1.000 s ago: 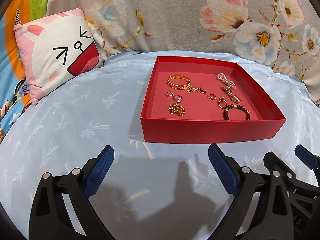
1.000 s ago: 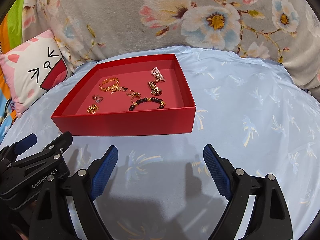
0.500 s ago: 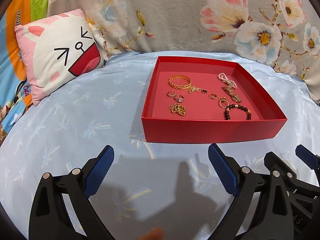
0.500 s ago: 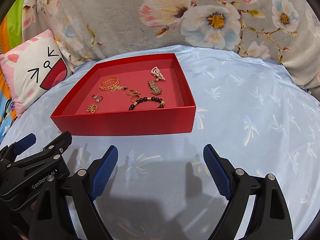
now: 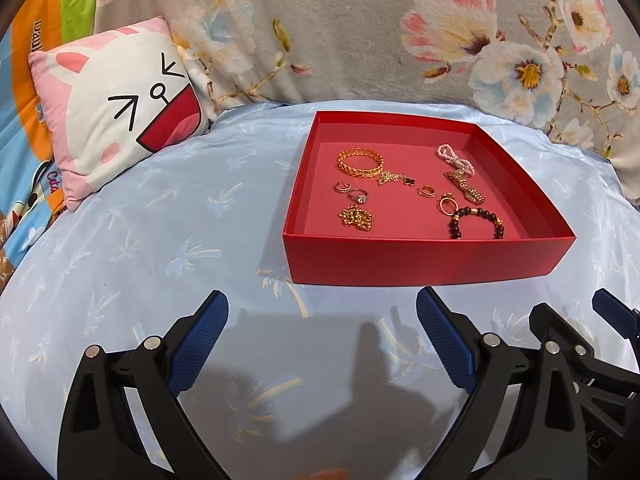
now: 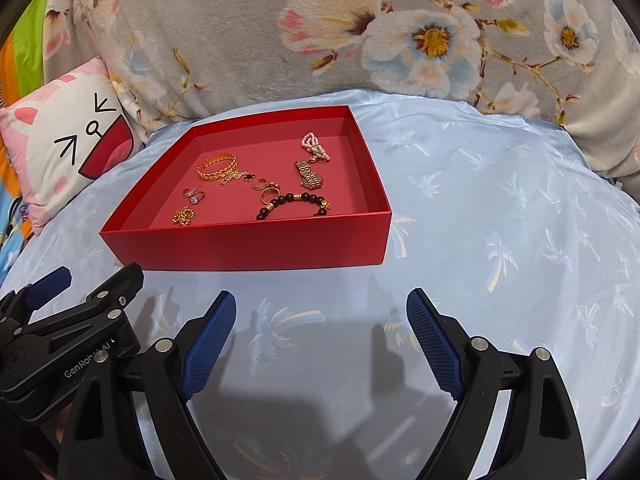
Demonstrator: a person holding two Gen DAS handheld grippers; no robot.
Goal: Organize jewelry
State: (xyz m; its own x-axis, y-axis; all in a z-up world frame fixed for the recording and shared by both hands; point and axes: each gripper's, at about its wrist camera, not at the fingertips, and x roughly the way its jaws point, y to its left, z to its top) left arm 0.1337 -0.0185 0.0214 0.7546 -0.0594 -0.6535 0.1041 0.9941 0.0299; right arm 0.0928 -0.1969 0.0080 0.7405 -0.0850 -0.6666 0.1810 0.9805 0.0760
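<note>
A red open box lies on the pale blue sheet. Inside lie a gold bangle, a pink pearl piece, a dark bead bracelet, a gold chain clump, a gold watch band and several rings. My left gripper is open and empty, short of the box's near wall. My right gripper is open and empty, also short of the box. Each gripper shows at the other view's edge.
A pink and white cat-face cushion leans at the back left. A grey floral blanket rises behind the box. The blue sheet stretches to the right of the box.
Both views have shifted only very slightly; the box sits a touch lower and to the right in the left wrist view. The jaws have not moved.
</note>
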